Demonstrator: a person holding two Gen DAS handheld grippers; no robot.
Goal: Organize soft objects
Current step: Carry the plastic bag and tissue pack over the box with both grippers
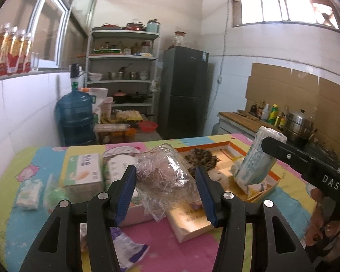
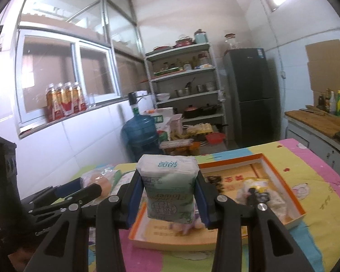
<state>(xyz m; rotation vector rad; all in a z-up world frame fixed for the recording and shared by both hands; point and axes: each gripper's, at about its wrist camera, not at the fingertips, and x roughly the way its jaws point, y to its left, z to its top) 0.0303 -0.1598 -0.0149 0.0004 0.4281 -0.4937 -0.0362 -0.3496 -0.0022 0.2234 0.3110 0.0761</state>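
Note:
My left gripper (image 1: pixel 166 189) is shut on a clear plastic bag of bread (image 1: pixel 164 174), held above the colourful table. My right gripper (image 2: pixel 167 200) is shut on a white-and-green tissue pack (image 2: pixel 168 189), held above the near end of the orange-rimmed cardboard tray (image 2: pixel 281 179). The same pack (image 1: pixel 258 158) and tray (image 1: pixel 273 180) show at the right in the left wrist view. A leopard-print soft item (image 1: pixel 200 158) lies in the tray, with small packets (image 2: pixel 260 191) at its right end.
On the table's left lie a green tissue box (image 1: pixel 85 170), a small tissue pack (image 1: pixel 29 195) and a green soft item (image 1: pixel 53 196). A gold box (image 1: pixel 190 221) lies under my left gripper. A blue water jug (image 1: pixel 76 117), shelves and a fridge (image 1: pixel 185 90) stand behind.

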